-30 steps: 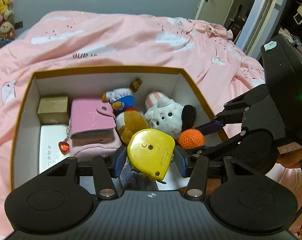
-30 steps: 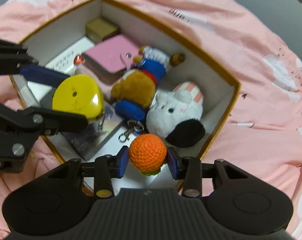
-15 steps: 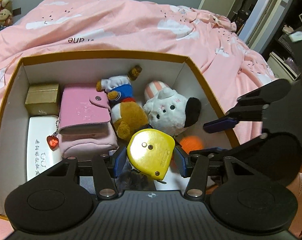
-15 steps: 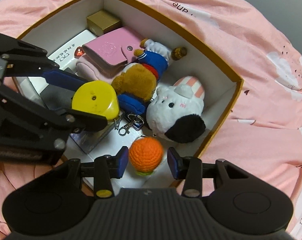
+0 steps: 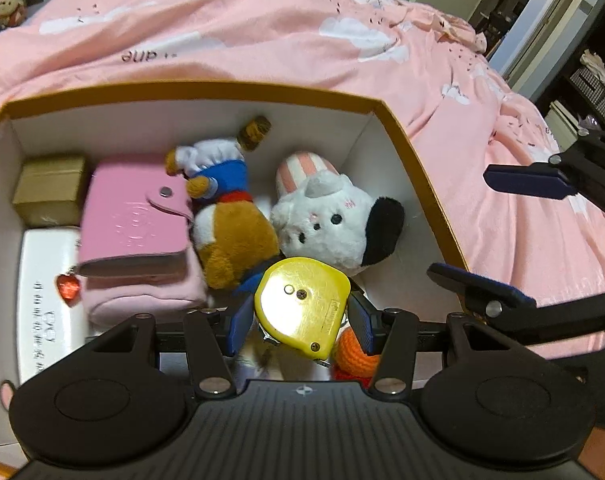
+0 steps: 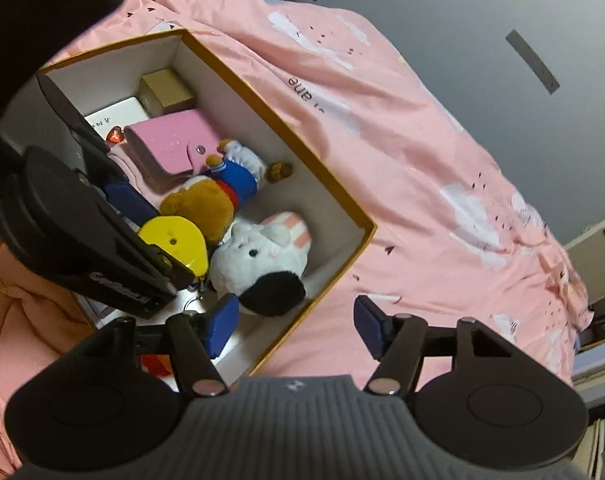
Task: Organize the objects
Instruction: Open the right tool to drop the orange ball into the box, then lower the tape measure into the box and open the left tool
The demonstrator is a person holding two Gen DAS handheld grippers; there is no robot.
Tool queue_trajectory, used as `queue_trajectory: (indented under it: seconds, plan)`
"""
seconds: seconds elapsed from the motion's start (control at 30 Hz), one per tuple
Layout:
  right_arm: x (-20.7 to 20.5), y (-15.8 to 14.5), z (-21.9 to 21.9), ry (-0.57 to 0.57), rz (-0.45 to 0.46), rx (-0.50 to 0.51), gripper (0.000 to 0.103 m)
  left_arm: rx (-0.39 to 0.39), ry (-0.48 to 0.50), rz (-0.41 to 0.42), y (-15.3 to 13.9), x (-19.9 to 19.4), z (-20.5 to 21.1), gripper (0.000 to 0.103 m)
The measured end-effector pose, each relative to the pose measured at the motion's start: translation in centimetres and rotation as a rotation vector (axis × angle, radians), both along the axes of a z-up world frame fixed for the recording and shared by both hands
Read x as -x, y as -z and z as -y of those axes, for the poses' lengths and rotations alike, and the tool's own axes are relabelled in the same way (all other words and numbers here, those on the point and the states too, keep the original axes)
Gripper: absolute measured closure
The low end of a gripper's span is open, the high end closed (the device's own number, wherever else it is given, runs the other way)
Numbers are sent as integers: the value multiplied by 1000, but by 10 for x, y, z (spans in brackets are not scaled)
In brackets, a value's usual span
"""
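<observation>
The pink bedcover (image 5: 262, 40) carried the open box (image 5: 398, 128), probably so both hands could reach it. Inside, the white plush (image 5: 326, 220) and the brown plush (image 5: 234, 236) lay side by side, leaving a gap at the near wall. The left gripper (image 5: 300, 314) clamped the yellow tape measure (image 5: 300, 308) over that gap. The right gripper (image 6: 296, 326) was opening with nothing between its pads; the orange ball (image 5: 352, 354) lay in the box.

My left gripper (image 5: 300, 316) and right gripper (image 6: 296, 326) look alike: black ribbed bodies, round black side discs, silver pivot screws on black linkage arms, blue pads (image 6: 221, 328). White lettering marks the left one's side.
</observation>
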State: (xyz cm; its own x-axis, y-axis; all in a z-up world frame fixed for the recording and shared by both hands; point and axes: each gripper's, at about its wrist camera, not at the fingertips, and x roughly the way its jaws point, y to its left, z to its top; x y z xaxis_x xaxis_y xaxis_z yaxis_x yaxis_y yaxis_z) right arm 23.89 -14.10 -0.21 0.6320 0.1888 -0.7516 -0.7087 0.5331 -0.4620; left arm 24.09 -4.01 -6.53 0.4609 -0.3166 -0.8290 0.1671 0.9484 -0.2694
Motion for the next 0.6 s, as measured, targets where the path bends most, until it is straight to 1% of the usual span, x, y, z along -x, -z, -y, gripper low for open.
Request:
queue_trajectory:
  seconds: [0.13,0.3,0.4,0.47,0.6]
  plan:
    - [-4,4,6,22,2,9,38,0,14,-23,7,-6,9,44]
    - [-4,9,12,40,-17,-9,37,-7,20,-44,15,-10,15,44]
    - [-4,10,15,45,-25,-14,37,-28,29,-36,16,-10,20,44]
    - [-3,11,16,48,-30,-19,37,-19,25,-19,14,-9,21,45]
    - [-2,13,18,52,-41,-29,37,-3,20,-7,9,-12,21,38]
